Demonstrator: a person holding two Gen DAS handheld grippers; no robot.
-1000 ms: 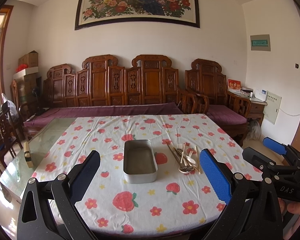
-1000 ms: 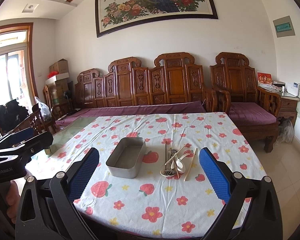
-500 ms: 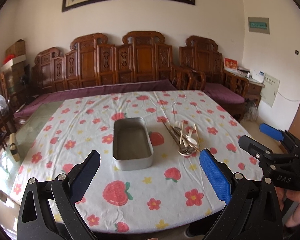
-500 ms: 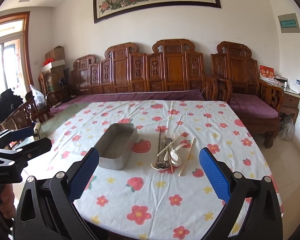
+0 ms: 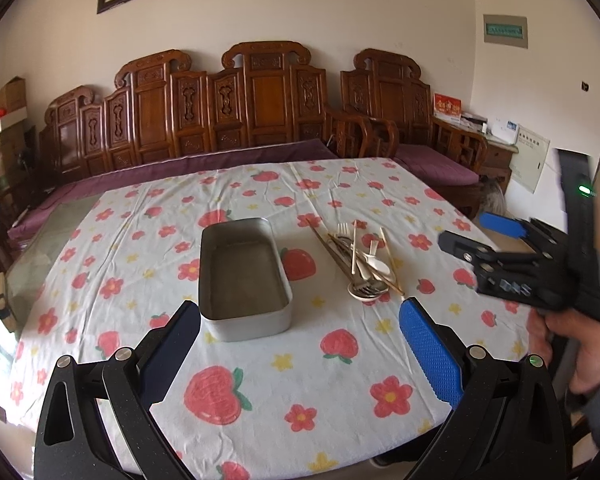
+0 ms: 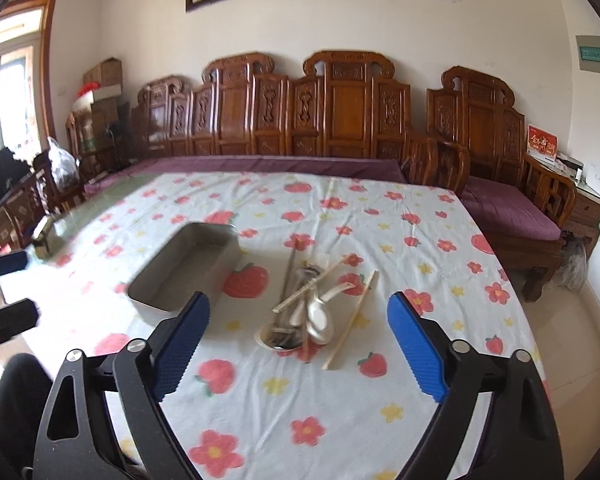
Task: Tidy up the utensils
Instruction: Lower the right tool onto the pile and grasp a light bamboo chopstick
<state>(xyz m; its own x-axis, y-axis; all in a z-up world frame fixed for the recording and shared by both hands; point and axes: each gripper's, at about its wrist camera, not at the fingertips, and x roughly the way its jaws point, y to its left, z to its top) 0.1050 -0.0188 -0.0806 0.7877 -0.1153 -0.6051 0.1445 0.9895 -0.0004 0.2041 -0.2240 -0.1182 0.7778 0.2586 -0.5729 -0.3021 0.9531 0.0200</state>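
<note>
An empty metal tray [image 5: 242, 272] [image 6: 184, 268] stands lengthwise in the middle of the flowered tablecloth. To its right lies a pile of utensils [image 5: 364, 268] [image 6: 308, 308]: forks, spoons and chopsticks, partly crossed over a small white spoon. My left gripper [image 5: 300, 328] [image 6: 8, 292] hovers open just before the tray's near end, holding nothing. My right gripper [image 6: 300, 308] [image 5: 476, 232] hangs over the near side of the pile. Its jaws are closing but still wide, with nothing pressed between them. A hand [image 5: 580, 344] holds its handle.
The tablecloth [image 5: 260, 380] covers most of a glass table, and bare glass [image 5: 40, 248] shows at the left. A carved wooden bench [image 5: 260, 112] with purple cushions runs behind the table. An armchair [image 6: 500, 184] stands at the right.
Both grippers have come forward and down toward the table, so the tray and the utensils look nearer. The right gripper's fingers stand slightly closer together.
</note>
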